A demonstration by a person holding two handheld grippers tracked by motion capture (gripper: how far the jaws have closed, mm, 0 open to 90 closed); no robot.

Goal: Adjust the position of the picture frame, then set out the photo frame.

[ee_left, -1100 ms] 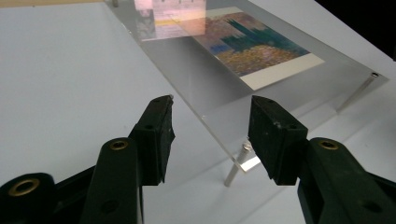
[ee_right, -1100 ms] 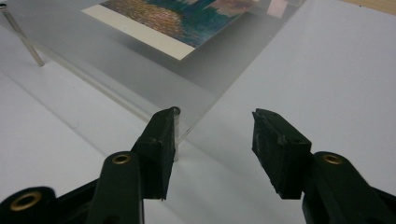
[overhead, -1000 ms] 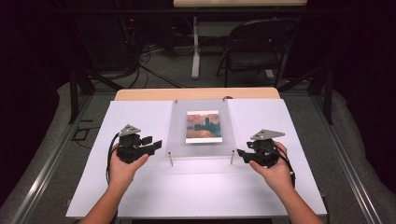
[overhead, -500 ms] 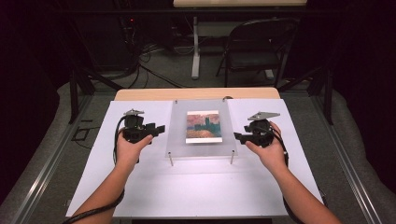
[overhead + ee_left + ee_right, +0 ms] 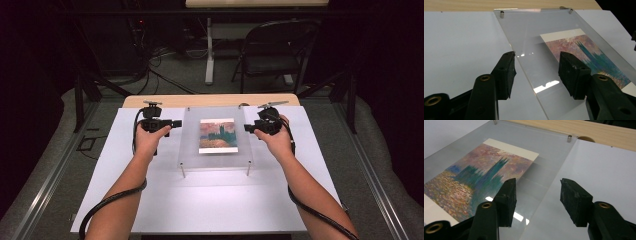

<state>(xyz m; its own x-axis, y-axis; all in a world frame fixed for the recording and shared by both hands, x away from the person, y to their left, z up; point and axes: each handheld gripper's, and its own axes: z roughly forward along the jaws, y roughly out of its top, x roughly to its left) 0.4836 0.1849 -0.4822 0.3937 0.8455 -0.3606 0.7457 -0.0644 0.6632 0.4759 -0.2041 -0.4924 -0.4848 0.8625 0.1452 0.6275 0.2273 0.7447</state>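
A clear acrylic frame (image 5: 216, 137) lies flat in the middle of the white tabletop (image 5: 200, 200), raised on small metal standoff pins at its corners, with a printed painting (image 5: 217, 135) in pink, teal and gold sandwiched inside it. The left gripper (image 5: 172, 123) sits at the frame's left edge; in the left gripper view its jaws stand wide apart, straddling that edge without pressing on it. The right gripper (image 5: 248, 128) sits at the frame's right edge, and in the right gripper view its jaws are likewise spread wide across the edge, and they have just narrowed a little, gripping nothing. Behind the tabletop stands a dark folding chair (image 5: 272, 55).
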